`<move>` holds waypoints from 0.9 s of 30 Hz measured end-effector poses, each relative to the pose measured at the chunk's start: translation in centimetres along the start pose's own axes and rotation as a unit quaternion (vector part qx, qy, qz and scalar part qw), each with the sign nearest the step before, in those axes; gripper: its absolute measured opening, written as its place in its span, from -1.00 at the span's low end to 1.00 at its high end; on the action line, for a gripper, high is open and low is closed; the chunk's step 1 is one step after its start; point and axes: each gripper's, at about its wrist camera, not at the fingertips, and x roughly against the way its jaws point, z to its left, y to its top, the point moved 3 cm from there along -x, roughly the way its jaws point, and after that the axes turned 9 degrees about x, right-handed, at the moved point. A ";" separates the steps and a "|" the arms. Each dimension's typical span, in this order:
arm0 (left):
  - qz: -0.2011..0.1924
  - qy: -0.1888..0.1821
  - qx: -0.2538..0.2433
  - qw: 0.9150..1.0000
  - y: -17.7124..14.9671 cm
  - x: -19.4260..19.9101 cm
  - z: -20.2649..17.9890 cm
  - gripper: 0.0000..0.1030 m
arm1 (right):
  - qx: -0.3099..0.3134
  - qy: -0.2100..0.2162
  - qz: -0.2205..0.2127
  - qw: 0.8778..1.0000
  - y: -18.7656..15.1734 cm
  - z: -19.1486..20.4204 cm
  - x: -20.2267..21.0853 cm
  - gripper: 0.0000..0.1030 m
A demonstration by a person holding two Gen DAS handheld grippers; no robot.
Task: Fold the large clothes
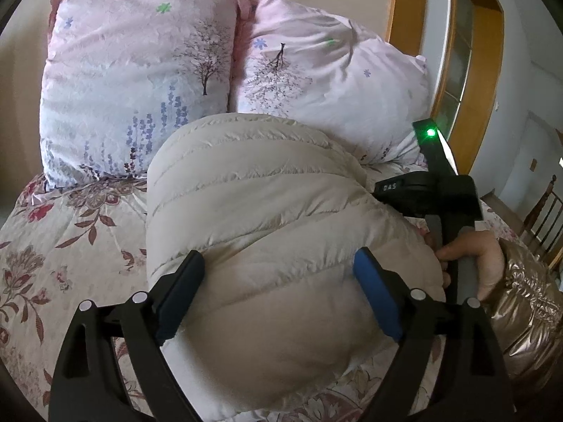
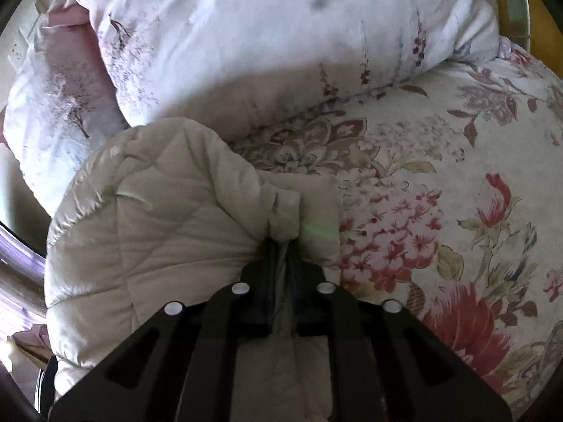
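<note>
A cream puffer jacket [image 1: 267, 218] lies bunched on the floral bed quilt [image 1: 52, 246], just below two pink pillows [image 1: 140, 81] at twelve o'clock. The left gripper [image 1: 278, 292] stands wide, its pads flanking the padded bulk without visibly pinching it. The right gripper [image 2: 281, 246], at three o'clock in the left view, is clamped on a bunched fold of the jacket's edge. Best to press the puffy fill flat with the left while drawing the pinched edge across evenly.

The left gripper [image 1: 278, 292] is held wide open at lower centre, while the right gripper [image 2: 281, 263] is clamped narrowly, gripped by a hand [image 1: 471, 263] at right.
</note>
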 end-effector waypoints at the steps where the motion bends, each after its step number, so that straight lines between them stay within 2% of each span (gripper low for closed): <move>1: -0.002 -0.001 0.003 1.000 0.0 0.2 0.1 0.70 | -0.002 -0.005 -0.004 1.000 0.0 -0.1 0.7 -0.41; 2: -0.005 0.001 0.009 1.000 0.1 0.6 0.4 0.70 | -0.004 -0.009 -0.012 1.000 0.1 -0.3 1.6 -0.16; 3: -0.007 0.002 0.012 1.000 0.1 0.8 0.6 0.70 | -0.005 -0.012 -0.023 1.000 0.0 -0.4 2.6 -0.09; 5: -0.013 0.010 0.018 1.000 0.1 1.3 0.9 0.70 | 0.005 -0.006 -0.050 0.999 -0.5 -0.2 5.1 -0.10; 10: -0.011 0.046 0.014 0.999 -0.2 1.8 1.4 0.70 | 0.093 0.037 -0.088 0.991 -3.6 3.5 10.1 -0.13; 12: -0.005 0.051 0.015 0.999 -0.4 1.6 1.5 0.70 | 0.134 0.050 -0.079 0.987 -5.1 5.3 10.2 -0.16; 14: 0.004 0.057 0.014 0.998 -0.6 1.3 1.5 0.70 | 0.157 0.042 -0.047 0.986 -6.1 6.3 9.1 -0.23; 16: 0.016 0.063 0.014 0.998 -0.8 0.7 1.7 0.70 | 0.155 0.020 -0.006 0.988 -6.8 5.9 6.5 -0.26; 17: 0.022 0.064 0.014 0.998 -1.0 0.3 1.7 0.70 | 0.147 0.019 -0.001 0.989 -7.0 5.5 5.8 -0.26; 22: 0.042 0.086 0.005 0.995 -2.0 -1.5 1.7 0.75 | 0.123 0.014 0.006 0.992 -6.8 4.3 4.7 -0.25; 27: 0.028 0.081 0.019 0.996 -2.4 0.5 2.0 0.75 | 0.130 0.025 -0.032 0.991 -8.3 4.7 8.5 -0.24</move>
